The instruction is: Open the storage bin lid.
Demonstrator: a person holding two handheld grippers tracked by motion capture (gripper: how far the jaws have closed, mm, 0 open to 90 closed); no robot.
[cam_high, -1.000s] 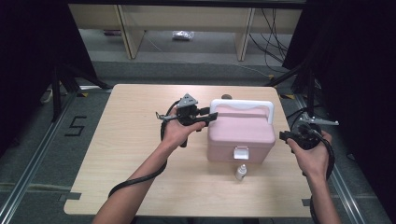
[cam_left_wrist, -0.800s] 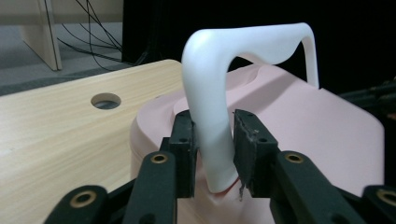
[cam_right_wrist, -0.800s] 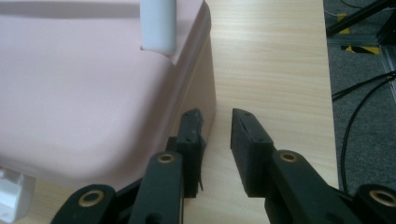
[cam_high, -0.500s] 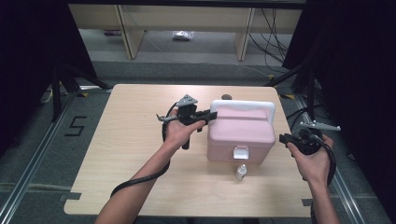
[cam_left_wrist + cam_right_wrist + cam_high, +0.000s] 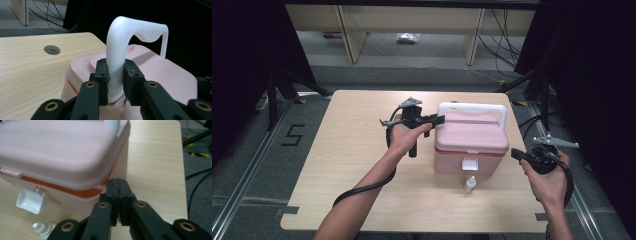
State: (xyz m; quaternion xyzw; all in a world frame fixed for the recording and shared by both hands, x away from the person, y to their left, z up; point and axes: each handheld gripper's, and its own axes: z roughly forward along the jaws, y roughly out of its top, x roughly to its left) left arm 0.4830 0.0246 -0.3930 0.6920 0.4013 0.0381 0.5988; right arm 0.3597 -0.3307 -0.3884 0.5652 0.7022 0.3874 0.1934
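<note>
Standing before the pink box (image 5: 471, 142), a small bottle (image 5: 469, 184).

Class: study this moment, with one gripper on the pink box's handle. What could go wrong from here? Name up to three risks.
1. The left gripper is shut on the white handle at one upright only; lifting there could tilt the pink box or let the handle slip.
2. The small bottle stands close before the box; a shifting box might knock it over.
3. The right gripper is shut and holds nothing, so the box's far side lacks support.
</note>
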